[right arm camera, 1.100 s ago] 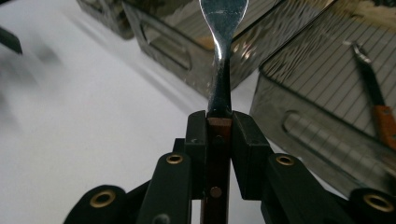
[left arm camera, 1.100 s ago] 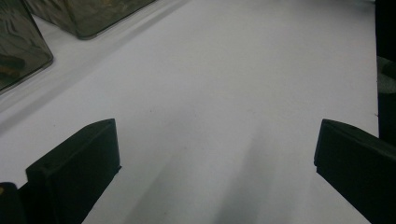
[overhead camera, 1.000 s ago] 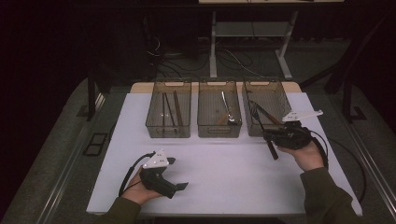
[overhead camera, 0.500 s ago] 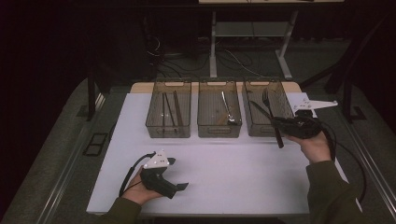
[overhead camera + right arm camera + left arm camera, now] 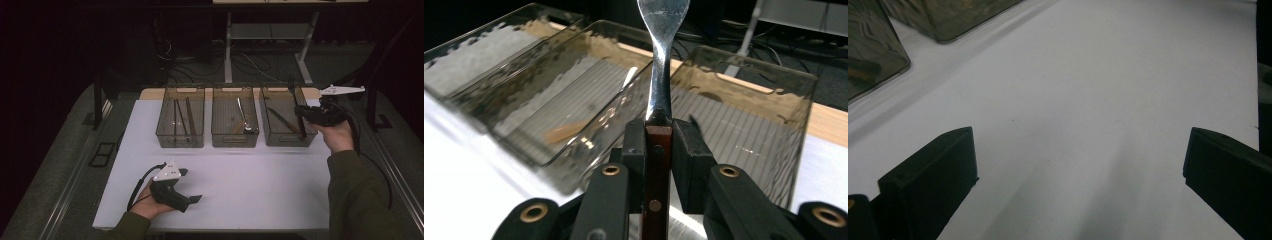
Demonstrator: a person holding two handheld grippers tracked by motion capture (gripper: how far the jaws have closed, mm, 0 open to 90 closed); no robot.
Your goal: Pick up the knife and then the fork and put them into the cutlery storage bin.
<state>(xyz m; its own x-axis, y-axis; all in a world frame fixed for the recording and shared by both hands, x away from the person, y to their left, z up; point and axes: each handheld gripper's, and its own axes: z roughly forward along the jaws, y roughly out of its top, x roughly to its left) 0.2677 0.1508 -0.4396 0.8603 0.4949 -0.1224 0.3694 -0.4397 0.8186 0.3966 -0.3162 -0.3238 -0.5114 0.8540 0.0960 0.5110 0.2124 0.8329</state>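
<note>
The right gripper (image 5: pixel 658 145) clamps a wooden-handled utensil (image 5: pixel 659 75) above the right-hand bin (image 5: pixel 282 116) of 3. Nearer the person than that bin, the left gripper (image 5: pixel 187 200) rests, jaws apart, empty.

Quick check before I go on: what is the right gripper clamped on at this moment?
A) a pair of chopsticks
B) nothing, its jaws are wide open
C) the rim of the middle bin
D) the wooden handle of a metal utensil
D: in the right gripper view, the right gripper has its pads pressed on the riveted wooden handle of the metal utensil, whose steel neck rises above the jaws.
</note>
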